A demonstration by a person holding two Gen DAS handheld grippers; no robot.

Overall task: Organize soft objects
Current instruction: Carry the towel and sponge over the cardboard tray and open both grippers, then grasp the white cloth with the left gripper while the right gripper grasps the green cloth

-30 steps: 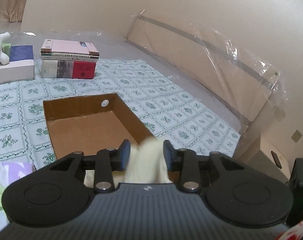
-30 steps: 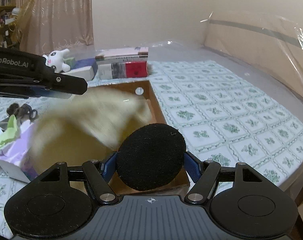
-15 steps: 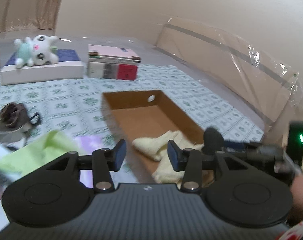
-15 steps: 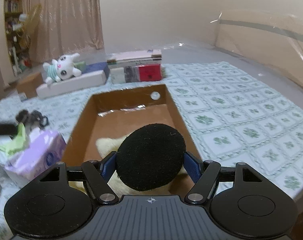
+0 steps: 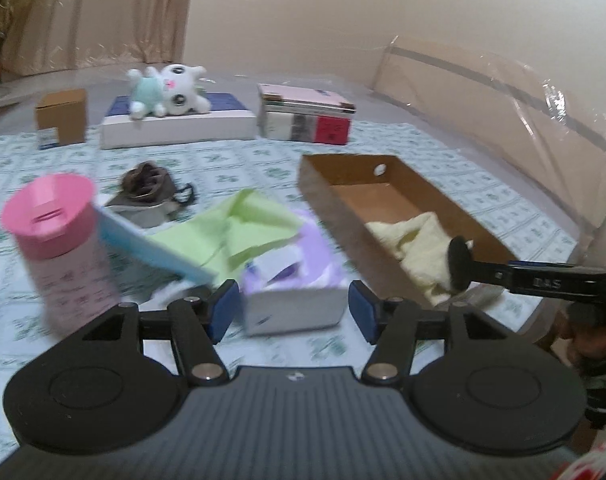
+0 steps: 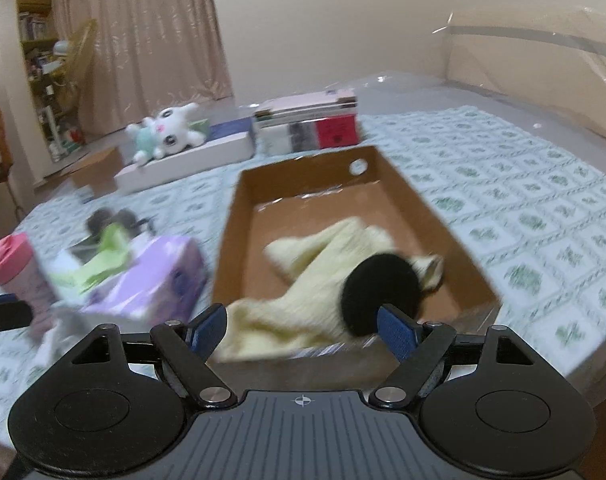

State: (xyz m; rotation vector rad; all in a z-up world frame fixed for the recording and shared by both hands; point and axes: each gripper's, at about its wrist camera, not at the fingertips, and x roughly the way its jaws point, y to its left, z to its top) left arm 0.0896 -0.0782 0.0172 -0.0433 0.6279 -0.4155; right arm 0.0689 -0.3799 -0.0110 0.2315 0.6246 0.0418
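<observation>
A pale yellow knitted cloth (image 6: 323, 276) (image 5: 415, 240) lies crumpled in the near end of the open cardboard box (image 6: 231, 216) (image 5: 331, 200). A round black pad (image 6: 381, 294) (image 5: 458, 264) rests on the cloth, just beyond the right-hand fingertip of my right gripper (image 6: 303, 332). That gripper's jaws are opening and no longer clamp the pad. My left gripper (image 5: 293, 312) hovers left of the box, jaws opening and empty, with a purple tissue box (image 5: 295, 304) seen beyond the gap. A light green cloth (image 5: 235, 232) drapes over the tissue box.
A pink bottle (image 5: 63, 248) stands at the left with a blue card (image 5: 151, 248) beside it. A brown pouch (image 5: 147, 188) lies behind. A plush toy (image 5: 167, 92) lies on a white box, next to stacked books (image 5: 307, 120) and a small carton (image 5: 61, 120).
The yellow cloth left my left gripper and now lies in the box; that gripper swung left to the tissue box. My right gripper's jaws widened off the black pad.
</observation>
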